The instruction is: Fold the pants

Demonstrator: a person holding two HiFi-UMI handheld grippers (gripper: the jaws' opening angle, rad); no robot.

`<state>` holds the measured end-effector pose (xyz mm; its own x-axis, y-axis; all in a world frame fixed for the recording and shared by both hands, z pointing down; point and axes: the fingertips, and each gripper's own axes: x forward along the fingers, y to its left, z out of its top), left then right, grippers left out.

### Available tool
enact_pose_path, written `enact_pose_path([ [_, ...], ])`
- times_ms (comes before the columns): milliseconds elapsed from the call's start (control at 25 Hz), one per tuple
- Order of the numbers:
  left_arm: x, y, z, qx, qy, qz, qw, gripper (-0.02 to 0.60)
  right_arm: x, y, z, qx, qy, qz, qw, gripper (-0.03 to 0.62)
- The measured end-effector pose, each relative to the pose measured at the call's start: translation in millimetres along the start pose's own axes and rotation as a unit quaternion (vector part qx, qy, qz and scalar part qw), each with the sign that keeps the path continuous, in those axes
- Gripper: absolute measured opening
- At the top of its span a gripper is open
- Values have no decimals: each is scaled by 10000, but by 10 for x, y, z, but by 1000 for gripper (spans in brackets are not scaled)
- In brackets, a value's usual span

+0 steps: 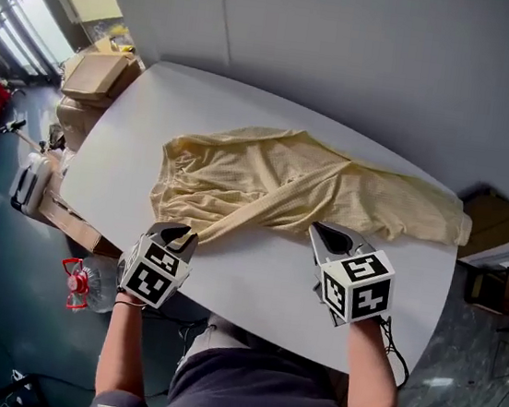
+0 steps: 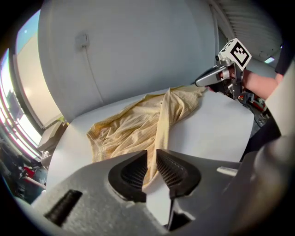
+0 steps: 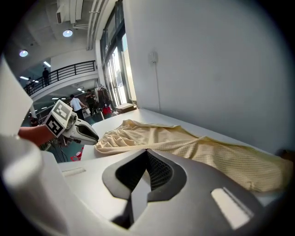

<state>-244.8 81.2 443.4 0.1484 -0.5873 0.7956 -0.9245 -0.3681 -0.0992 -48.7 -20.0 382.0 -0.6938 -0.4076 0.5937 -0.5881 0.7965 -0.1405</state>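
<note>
**Status: fold at an early stage.**

1. Left hand-held gripper (image 1: pixel 181 234): it sits at the near-left corner of the pants (image 1: pixel 275 187). Its jaws stand a little apart. The hem end of one pant leg (image 1: pixel 263 210) runs into the narrow gap between them, and the pads do not appear to clamp it. Treat this hem as resting, not gripped.

2. Pants: they lie spread across the middle of the tabletop (image 1: pixel 253 286). The waistband (image 1: pixel 172 178) is at the left, and the other leg (image 1: pixel 429 219) extends out flat to the right. The first leg crosses diagonally over the garment toward your left hand-held gripper. Judged from this lay, one leg is brought partway over. The legs are not aligned, the cloth is wrinkled, and no lengthwise or crosswise fold is complete.

3. Right hand-held gripper (image 1: pixel 320 232): it sits just beside the near edge of the pants, right of the diagonal leg. Its jaws are closed together with nothing between them.

4. Remaining, by estimate: stack the legs, smooth the cloth, then fold it across.
</note>
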Motion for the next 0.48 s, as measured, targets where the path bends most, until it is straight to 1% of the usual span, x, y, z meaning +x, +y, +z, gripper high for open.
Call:
enact_pose_path([
  [120, 75, 350, -205, 190, 269, -424, 9986, 82, 423, 236, 141, 22, 159, 57, 9999, 2],
  [200, 115, 431, -324, 409, 400, -811, 9951, 89, 661, 391, 188, 131, 261, 136, 9995, 2],
  [360, 147, 398, -537, 747, 631, -1589, 9824, 120, 996, 642, 176, 275, 448, 262, 9983, 2],
  [480, 138, 346, -639, 970, 705, -1959, 9733, 138, 1156, 740, 87, 280, 671, 226, 9971, 2],
])
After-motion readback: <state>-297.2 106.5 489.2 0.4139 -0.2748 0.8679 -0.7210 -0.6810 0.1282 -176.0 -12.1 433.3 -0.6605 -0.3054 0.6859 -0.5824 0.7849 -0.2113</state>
